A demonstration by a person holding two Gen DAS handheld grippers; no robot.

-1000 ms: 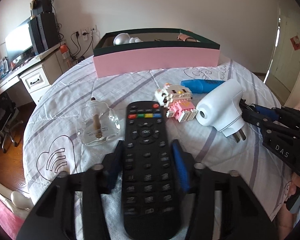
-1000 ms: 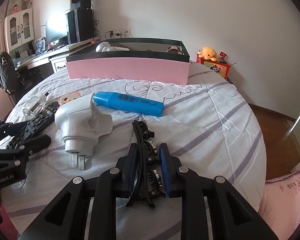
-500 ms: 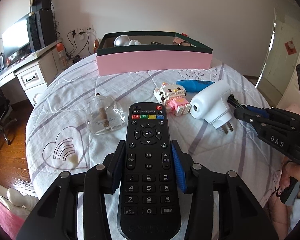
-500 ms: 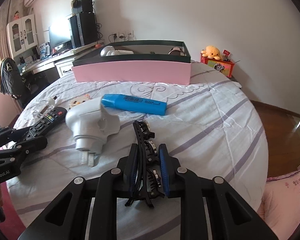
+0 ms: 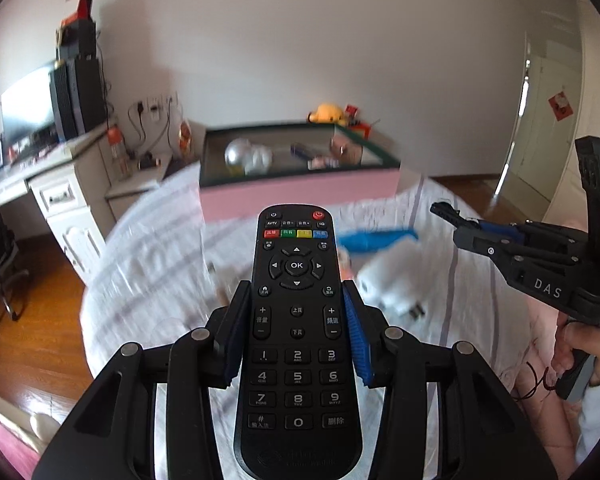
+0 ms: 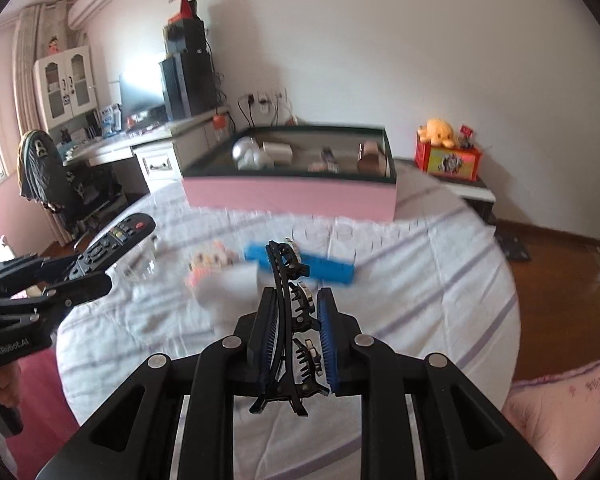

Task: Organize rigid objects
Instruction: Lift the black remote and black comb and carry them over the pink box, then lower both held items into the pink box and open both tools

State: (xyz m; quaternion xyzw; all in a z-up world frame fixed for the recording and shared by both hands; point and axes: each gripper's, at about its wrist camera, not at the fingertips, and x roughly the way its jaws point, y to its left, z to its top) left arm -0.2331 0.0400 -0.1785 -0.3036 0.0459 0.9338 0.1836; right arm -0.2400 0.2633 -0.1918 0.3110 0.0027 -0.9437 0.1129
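Note:
My left gripper is shut on a black remote control, held up above the bed with its buttons facing me. My right gripper is shut on a black hair clip, also lifted off the bedspread. Ahead stands the pink box with a dark green rim, holding a silver ball and other small items. Still lying on the bed are a blue marker, a white plug adapter and a pink-and-white block toy, all blurred.
The round bed has a white quilt with purple stripes. A white desk with a monitor stands at left, with a chair beside it. A red box with a yellow plush toy sits right of the pink box. Wooden floor surrounds the bed.
Both grippers have risen off the bed with the remote and the hair clip in them. The box's inside now shows from above, and the bed items look lower and blurred.

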